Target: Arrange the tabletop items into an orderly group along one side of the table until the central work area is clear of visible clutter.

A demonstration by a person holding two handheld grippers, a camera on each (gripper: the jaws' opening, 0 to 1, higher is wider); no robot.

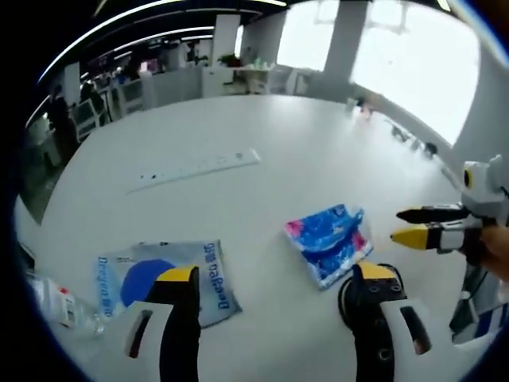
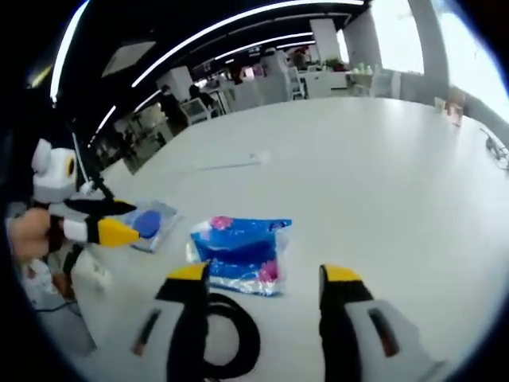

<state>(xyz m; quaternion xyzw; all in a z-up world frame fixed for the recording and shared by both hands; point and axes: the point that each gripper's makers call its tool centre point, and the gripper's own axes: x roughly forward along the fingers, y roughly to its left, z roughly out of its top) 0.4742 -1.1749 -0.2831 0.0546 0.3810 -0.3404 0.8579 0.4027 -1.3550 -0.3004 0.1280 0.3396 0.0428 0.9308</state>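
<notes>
Left tongs point(image 1: 277, 280) are hovering with jaws standing apart, holding nothing, above the white counter point(image 1: 318, 151). Right tongs point(image 2: 266, 280) are likewise hanging apart and unloaded. A black coiled cable point(image 2: 231, 338) is lying just nearer than the blue patterned packet point(image 1: 328, 243). Beside that packet a grey-and-blue pouch point(image 1: 171, 278) is resting flat. Beyond the packet, well apart, a white power strip point(image 1: 195, 169) is lying.

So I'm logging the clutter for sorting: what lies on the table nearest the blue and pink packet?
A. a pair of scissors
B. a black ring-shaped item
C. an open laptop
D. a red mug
B: a black ring-shaped item lies right beside the blue and pink packet on the white table.
</notes>
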